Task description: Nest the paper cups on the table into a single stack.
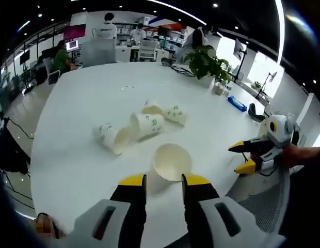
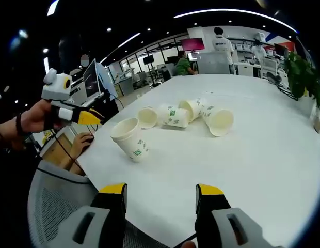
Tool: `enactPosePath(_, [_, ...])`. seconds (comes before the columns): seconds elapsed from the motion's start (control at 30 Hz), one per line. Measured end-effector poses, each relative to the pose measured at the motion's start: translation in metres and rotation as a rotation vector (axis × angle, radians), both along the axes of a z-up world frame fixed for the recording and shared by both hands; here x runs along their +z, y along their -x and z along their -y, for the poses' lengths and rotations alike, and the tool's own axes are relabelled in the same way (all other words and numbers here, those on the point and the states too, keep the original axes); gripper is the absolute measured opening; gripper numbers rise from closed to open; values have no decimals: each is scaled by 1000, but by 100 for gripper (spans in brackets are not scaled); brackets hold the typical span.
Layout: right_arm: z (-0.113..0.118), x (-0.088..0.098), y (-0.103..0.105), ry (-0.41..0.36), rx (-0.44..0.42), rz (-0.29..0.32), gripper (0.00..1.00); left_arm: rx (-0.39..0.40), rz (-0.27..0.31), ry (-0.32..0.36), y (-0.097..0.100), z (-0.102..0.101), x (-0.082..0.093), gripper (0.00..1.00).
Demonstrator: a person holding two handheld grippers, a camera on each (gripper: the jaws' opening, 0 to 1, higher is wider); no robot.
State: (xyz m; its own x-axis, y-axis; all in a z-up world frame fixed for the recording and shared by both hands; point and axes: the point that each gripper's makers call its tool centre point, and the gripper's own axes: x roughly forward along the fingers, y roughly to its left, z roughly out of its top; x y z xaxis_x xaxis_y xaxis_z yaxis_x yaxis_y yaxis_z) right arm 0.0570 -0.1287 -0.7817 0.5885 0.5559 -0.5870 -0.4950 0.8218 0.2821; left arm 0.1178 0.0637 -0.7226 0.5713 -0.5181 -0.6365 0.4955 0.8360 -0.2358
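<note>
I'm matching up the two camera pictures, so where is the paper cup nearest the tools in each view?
Left gripper view: the nearest paper cup lies on its side, just above the left tool, mouth toward the camera.
Right gripper view: the same cup stands alone left of centre, mouth tilted up-left.
Shared landmark: the cluster of tipped cups lying beyond it on the white table.
</note>
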Motion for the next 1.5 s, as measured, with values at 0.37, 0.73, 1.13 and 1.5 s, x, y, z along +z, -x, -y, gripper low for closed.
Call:
enactPosePath(0.37, [-1,-3,-1,-21,-3,-21,52,99,23,-1,18,-24,-25,39])
enactPosePath(0.73, [9,-7,-13,22,-29,-12,50,186,45,49,24,-30,-31,43])
enactPosePath(1.13, [22,-11,-62,59,-42,4,47,220,59,65,29,-30,-35,44])
enactPosePath(1.5, [25,-7,-123,24,-107,7,42,234,63,72,29,-27,-36,44])
